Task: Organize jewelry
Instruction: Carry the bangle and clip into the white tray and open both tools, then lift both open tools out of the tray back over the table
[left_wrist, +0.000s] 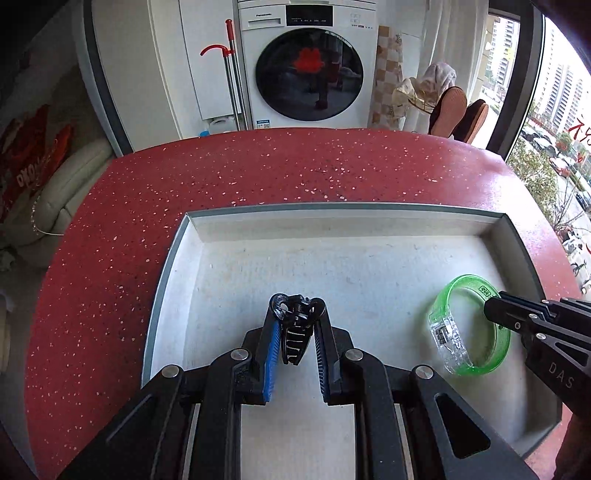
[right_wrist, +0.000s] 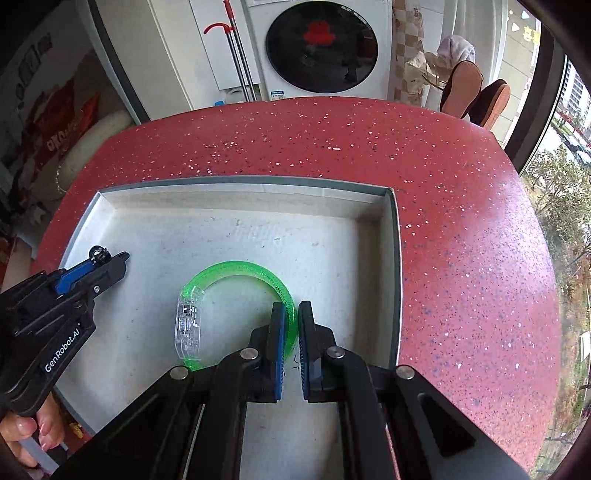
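Observation:
A shallow white tray (left_wrist: 343, 225) with grey rim lies on the red speckled table (left_wrist: 258, 166). My left gripper (left_wrist: 297, 306) is shut on a black hair claw clip (left_wrist: 295, 328), held over the tray's floor; it also shows in the right wrist view (right_wrist: 110, 256). A translucent green bangle (left_wrist: 469, 325) with a clear plastic block lies in the tray's right part. My right gripper (right_wrist: 291, 310) is shut on the green bangle (right_wrist: 236, 273), its jaws straddling the right side of the band; its tip shows in the left wrist view (left_wrist: 493, 308).
The tray (right_wrist: 393, 258) sits near the table's front, with bare red table (right_wrist: 461, 240) behind and to the right. A washing machine (left_wrist: 310, 66), a mop and slippers stand beyond the far edge. A window is at the right.

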